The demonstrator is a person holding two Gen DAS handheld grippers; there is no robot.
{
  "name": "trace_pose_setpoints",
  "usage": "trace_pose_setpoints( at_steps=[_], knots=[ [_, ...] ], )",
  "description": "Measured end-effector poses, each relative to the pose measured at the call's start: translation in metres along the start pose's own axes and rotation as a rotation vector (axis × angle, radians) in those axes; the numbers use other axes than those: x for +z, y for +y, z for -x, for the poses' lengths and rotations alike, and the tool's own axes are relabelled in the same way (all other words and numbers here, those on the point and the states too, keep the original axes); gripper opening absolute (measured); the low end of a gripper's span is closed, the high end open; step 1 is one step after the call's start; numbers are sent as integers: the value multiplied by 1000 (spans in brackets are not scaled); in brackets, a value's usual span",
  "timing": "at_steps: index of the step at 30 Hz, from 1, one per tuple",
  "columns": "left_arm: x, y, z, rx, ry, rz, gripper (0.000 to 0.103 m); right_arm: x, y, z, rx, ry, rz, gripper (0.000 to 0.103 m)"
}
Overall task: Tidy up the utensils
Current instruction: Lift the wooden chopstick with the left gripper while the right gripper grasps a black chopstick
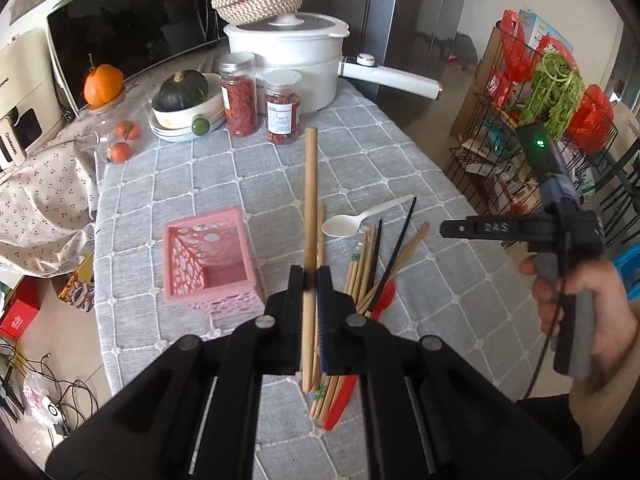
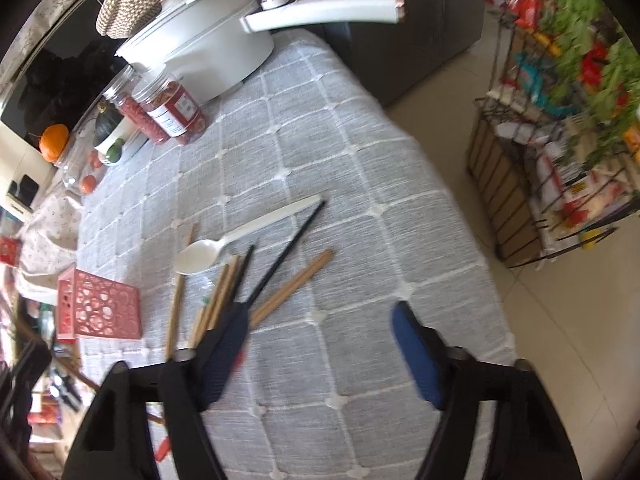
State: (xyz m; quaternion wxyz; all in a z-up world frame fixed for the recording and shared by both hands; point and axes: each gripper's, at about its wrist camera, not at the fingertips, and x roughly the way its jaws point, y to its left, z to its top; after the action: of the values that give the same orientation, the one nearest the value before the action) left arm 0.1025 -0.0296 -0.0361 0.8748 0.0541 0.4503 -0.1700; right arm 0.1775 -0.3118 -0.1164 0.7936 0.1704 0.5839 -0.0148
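My left gripper (image 1: 310, 276) is shut on one wooden chopstick (image 1: 310, 200), held above the grey checked tablecloth with its long end pointing away. Just left of it stands an empty pink perforated basket (image 1: 208, 264) (image 2: 100, 308). Below and to the right lie a pile of wooden chopsticks (image 1: 360, 268) (image 2: 216, 300), two black chopsticks (image 1: 394, 256) (image 2: 288, 248), a white spoon (image 1: 344, 224) (image 2: 200, 258) and a red plastic utensil (image 1: 340, 400). A hand holds my right gripper (image 1: 460, 229) (image 2: 320, 354) over the table right of the pile; its blue-padded fingers (image 2: 416, 356) stand apart with only cloth between them.
At the table's far end are a white electric pot (image 1: 288, 64) with a long handle, two red-filled jars (image 1: 240, 96), a bowl with a green squash (image 1: 184, 96) and oranges. A wire rack (image 1: 540, 120) of groceries stands on the floor to the right.
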Motion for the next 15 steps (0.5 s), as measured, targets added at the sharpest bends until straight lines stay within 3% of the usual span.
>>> trace_pose_setpoints(
  at_steps=[3,15],
  knots=[
    [-14,9,13,-26,-42,44,7,4,4,-16,65,43,-22,40],
    [-28,36,33,-63,-103,85,7,18,26,-67,151,107,-66,22]
  ],
)
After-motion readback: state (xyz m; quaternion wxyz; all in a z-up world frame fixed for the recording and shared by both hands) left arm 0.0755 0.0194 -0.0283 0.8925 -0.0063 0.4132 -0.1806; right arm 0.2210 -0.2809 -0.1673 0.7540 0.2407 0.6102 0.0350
